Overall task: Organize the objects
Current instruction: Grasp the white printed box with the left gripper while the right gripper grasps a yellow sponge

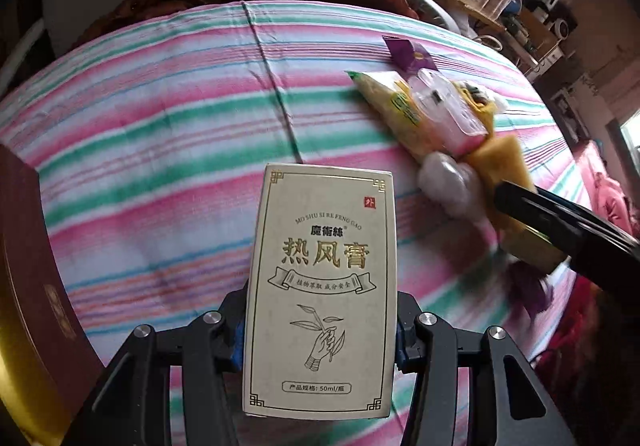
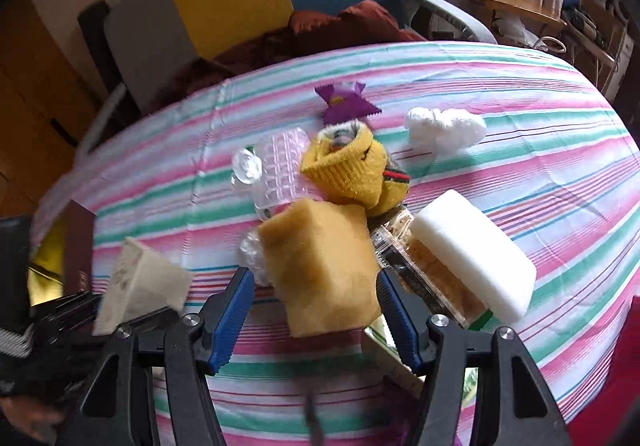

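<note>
Your left gripper (image 1: 320, 330) clamps the cream carton (image 1: 322, 286); right gripper (image 2: 316, 310) jaws flank the yellow sponge (image 2: 320, 266), contact unclear.

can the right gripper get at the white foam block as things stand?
Probably not directly: the right gripper has a yellow sponge block between its fingers. The white foam block lies uncovered just right of it.

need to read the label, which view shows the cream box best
The left wrist view: the cream box faces the camera squarely in the left gripper, print sharp. The right wrist view shows the box only small, tilted and blurred at the left edge.
</note>
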A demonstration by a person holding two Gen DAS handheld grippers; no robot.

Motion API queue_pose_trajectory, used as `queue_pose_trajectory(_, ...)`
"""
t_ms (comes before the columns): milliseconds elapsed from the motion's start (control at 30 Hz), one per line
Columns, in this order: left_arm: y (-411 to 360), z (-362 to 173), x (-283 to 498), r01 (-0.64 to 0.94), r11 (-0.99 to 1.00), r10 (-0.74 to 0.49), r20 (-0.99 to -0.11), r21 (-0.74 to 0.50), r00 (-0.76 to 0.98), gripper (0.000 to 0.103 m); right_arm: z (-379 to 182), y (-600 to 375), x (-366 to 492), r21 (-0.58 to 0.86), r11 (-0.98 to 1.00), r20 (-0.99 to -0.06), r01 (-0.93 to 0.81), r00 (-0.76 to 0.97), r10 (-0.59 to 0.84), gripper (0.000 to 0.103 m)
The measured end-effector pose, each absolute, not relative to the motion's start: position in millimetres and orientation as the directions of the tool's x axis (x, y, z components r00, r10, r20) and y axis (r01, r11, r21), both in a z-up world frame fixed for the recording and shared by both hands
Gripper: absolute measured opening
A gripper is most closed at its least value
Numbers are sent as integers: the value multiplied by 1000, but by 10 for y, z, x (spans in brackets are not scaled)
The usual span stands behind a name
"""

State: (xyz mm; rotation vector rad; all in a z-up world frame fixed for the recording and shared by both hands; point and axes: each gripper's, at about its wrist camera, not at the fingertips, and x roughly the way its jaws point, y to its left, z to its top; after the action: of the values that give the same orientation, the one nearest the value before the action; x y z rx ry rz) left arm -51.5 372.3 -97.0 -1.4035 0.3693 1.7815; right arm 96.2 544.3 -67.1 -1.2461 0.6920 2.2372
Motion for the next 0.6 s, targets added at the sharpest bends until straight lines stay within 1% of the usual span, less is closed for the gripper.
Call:
queue_pose_trajectory(33,3684,-979,-487,-736,-625,424,-905,-261,-39,52,-712,5442,935,172,-760,-878,-627,-447,170,48)
queue_pose_trajectory(133,3575,-976,-453,-720,-628,444,-896,-294,-21,52,-736,5437,933,199,-764,-879,-613,-457,137,44)
queue_pose_trajectory(267,3428,-938,-341,-726,-619,454,-891,-299,-20,52,-646,5345,989,268,-781,-847,-563,-525,88,43)
queue_pose_trajectory(433,3291,-846,-213,-750,-590,489,-871,-298,-39,52,-468,5135,1121,259,-792,-832,-553,-545,109,43)
queue_pose_trajectory(600,3107,-694,-137,-750,-572,546,-837,-331,-47,52,-316,4936,1182,305,-803,-805,-512,-589,70,43)
